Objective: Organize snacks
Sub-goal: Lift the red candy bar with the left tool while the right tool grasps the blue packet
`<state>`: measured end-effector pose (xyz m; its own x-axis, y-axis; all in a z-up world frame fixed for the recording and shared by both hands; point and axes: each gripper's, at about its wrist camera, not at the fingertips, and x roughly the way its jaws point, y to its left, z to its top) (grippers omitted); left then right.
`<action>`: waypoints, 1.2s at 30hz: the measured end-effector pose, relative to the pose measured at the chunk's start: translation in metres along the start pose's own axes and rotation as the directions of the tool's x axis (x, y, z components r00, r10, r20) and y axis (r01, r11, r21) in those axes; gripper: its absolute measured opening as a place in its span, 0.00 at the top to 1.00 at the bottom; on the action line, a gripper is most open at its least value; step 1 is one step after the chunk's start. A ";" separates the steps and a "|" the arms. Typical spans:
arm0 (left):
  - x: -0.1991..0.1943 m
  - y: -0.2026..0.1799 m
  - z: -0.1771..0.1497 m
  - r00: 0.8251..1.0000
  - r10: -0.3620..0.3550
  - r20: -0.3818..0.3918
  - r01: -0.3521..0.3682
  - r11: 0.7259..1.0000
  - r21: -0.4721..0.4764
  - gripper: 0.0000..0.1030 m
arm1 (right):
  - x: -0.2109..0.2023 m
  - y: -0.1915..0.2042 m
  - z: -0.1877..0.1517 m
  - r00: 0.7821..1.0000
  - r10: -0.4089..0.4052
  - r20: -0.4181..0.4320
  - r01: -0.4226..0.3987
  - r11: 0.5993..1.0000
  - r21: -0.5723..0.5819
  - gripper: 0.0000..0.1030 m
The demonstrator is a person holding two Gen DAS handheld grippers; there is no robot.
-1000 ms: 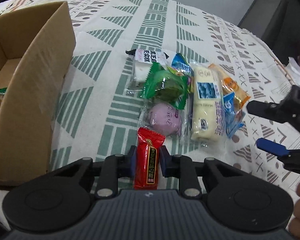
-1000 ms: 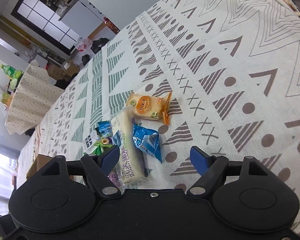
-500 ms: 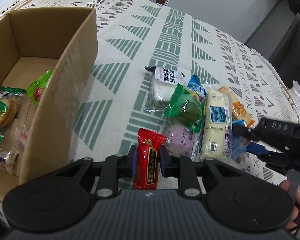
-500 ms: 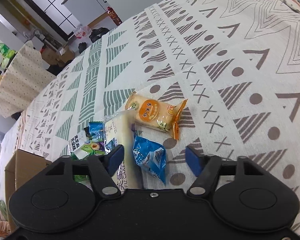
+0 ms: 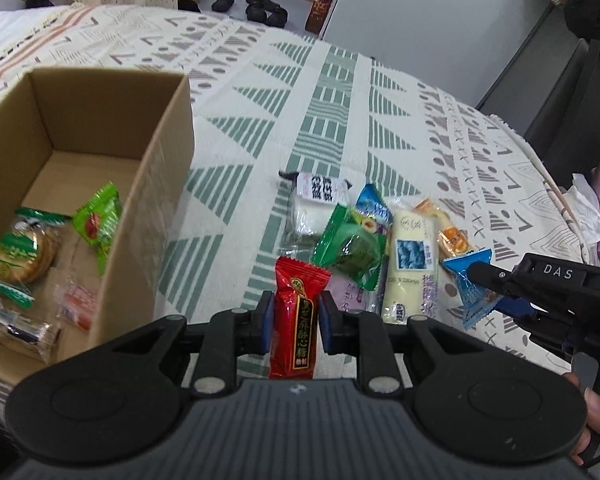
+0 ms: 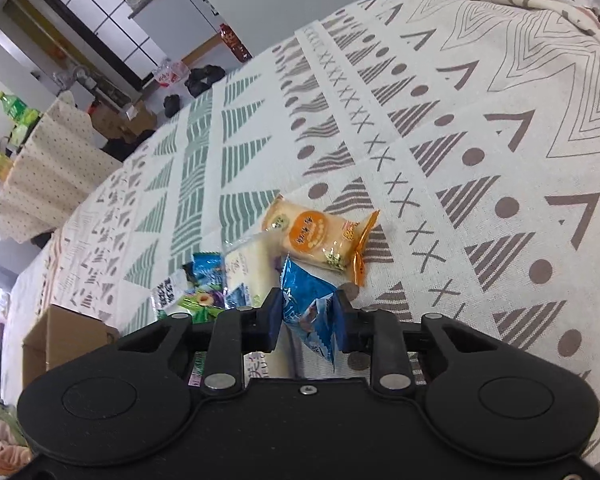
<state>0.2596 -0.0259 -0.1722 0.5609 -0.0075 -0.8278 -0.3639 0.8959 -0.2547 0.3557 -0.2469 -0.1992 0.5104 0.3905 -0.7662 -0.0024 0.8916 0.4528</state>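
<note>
My left gripper (image 5: 293,322) is shut on a red snack packet (image 5: 298,320) and holds it above the table, to the right of the open cardboard box (image 5: 156,184). The box holds several snacks, among them a green packet (image 5: 98,224). My right gripper (image 6: 308,320) is shut on a blue snack packet (image 6: 310,314); it also shows in the left wrist view (image 5: 470,284). On the cloth lie a long white cake packet (image 5: 412,264), a green packet (image 5: 352,248), an orange packet (image 6: 320,240) and a white packet (image 5: 314,204).
The patterned tablecloth (image 5: 340,100) covers the table. A purple snack (image 5: 350,300) lies partly hidden behind my left fingers. The table's right edge (image 5: 540,168) borders a dark chair. Shoes and a bottle stand on the floor beyond.
My left gripper has risen with the red packet and the box interior has come into view. My right gripper has closed on the blue packet, which it straddled open before.
</note>
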 end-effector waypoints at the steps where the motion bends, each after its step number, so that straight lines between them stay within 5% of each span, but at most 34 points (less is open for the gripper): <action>1: -0.004 -0.001 0.000 1.000 0.001 0.005 -0.001 1.000 0.001 0.79 | -0.003 0.000 0.000 1.000 0.003 0.007 -0.003 1.000 0.001 0.75; 24: -0.101 0.005 0.004 0.981 0.083 0.177 -0.085 0.996 0.006 0.79 | -0.069 0.031 -0.011 0.974 0.183 0.134 -0.184 0.983 -0.008 0.75; 36: -0.137 0.034 0.012 0.959 0.145 0.244 -0.135 0.989 -0.058 0.79 | -0.093 0.068 -0.028 0.945 0.285 0.160 -0.269 0.956 -0.112 0.75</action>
<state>0.1795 0.0108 -0.0612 0.6662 0.2310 -0.7091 -0.4786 0.8617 -0.1689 0.2839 -0.2165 -0.1101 0.6192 0.5864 -0.5222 -0.2362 0.7733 0.5884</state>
